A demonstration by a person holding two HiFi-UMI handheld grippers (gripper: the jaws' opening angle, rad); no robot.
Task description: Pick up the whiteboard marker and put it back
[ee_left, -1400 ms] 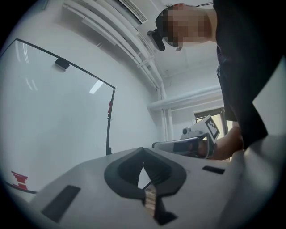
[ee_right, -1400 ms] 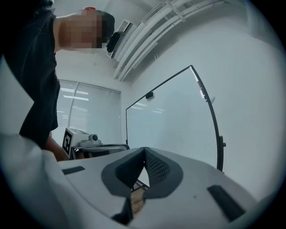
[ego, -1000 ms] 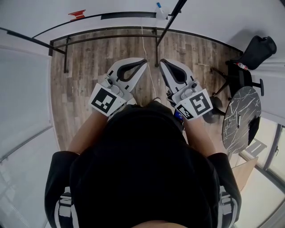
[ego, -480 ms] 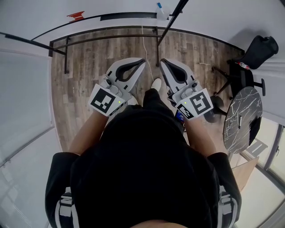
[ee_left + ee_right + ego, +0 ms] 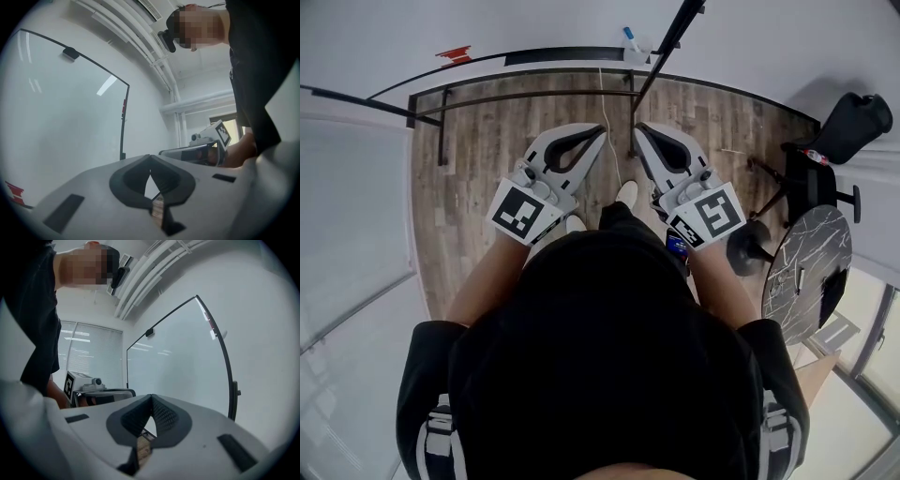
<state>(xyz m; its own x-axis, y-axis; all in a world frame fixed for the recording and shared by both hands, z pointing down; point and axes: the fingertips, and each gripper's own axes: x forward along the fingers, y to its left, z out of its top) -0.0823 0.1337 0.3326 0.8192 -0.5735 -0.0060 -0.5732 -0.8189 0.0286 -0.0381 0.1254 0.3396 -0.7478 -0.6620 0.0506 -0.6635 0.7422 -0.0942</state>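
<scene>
Head view: the blue-capped whiteboard marker [image 5: 629,38] lies at the whiteboard [image 5: 487,23] bottom rail. It is well ahead of the grey left tool [image 5: 600,132] and right tool [image 5: 639,130], which are over the wood-plank floor [image 5: 487,131].
Left gripper view: dark pads [image 5: 165,174] pressed together, empty.
Right gripper view: cross-hatched pads likewise together, empty.

Office: whiteboard [image 5: 178,362], swivel chair [image 5: 855,117]

In the head view my own head and shoulders [image 5: 609,366] block most of the floor [image 5: 478,169] near me, and one shoe [image 5: 626,194] shows only as a pale tip. The whiteboard [image 5: 534,19] runs off the top edge. The marker [image 5: 629,37] on its ledge is too small for me to tell more than a blue end. Farther left there is a red bit [image 5: 456,54] that I cannot name.
</scene>
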